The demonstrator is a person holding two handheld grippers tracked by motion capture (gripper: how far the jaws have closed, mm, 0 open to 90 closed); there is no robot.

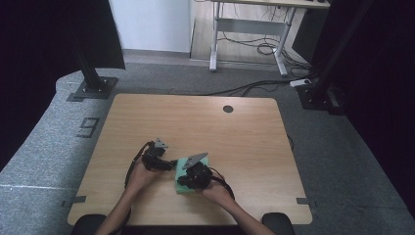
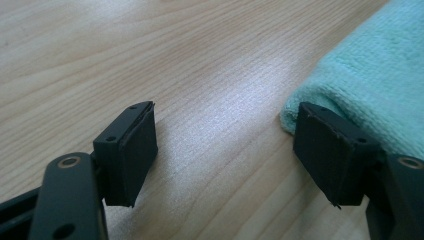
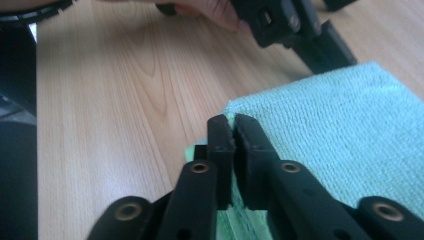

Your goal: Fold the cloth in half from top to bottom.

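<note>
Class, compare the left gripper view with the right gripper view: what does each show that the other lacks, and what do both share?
The left gripper view alone shows the left gripper with its jaws wide apart, one jaw against the edge of the green cloth. The right gripper view alone shows the right gripper with its jaws pinched on a corner of the cloth, plus a hand farther off. Both show the cloth lying on the wooden table.

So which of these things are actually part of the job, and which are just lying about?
Part of the job:
green cloth
left gripper, open beside the cloth
right gripper, pinching the cloth's corner
wooden table

Just lying about:
white desk
floor cables
</note>
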